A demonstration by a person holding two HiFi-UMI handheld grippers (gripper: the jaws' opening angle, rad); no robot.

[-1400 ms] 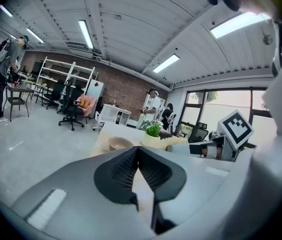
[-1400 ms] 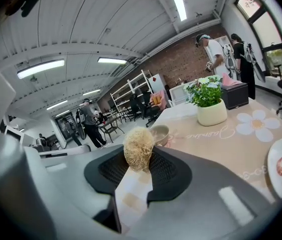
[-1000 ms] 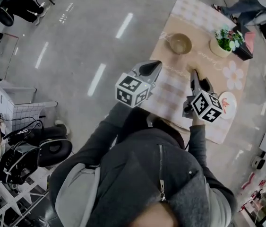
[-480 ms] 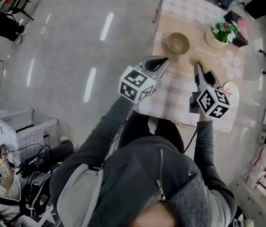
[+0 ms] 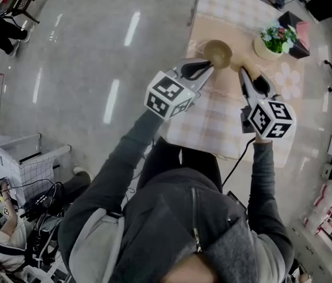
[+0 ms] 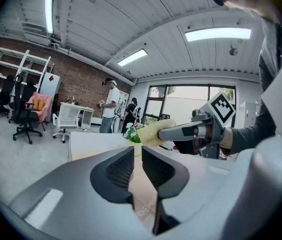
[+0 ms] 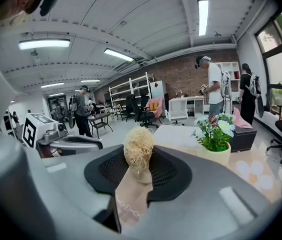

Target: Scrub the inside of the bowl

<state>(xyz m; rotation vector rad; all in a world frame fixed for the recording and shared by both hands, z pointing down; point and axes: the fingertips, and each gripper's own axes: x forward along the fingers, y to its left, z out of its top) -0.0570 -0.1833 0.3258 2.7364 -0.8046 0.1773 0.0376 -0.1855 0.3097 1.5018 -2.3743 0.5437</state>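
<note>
A tan bowl (image 5: 217, 53) stands upright near the far left edge of the checked table (image 5: 213, 122). My left gripper (image 5: 208, 68) reaches its near rim from the left. Its jaws are shut to a thin slit with nothing between them (image 6: 135, 168). My right gripper (image 5: 240, 71) is just right of the bowl, shut on a pale straw-coloured scrubber (image 5: 234, 65). That scrubber (image 7: 138, 151) sticks up between the right jaws (image 7: 138, 176). The left gripper view shows the right gripper (image 6: 163, 133) and scrubber (image 6: 151, 133) ahead, while its own jaws hide the bowl.
A potted plant with flowers (image 5: 273, 43) and a dark box (image 5: 298, 31) stand at the table's far right. People (image 7: 214, 86) stand beyond the table, with office chairs (image 6: 24, 115), desks and shelves (image 7: 133, 96) around. Grey floor (image 5: 95, 69) lies left of the table.
Both grippers have moved forward over the table toward the bowl. The left tips now sit at its near rim, and the right gripper with the scrubber is close beside it.
</note>
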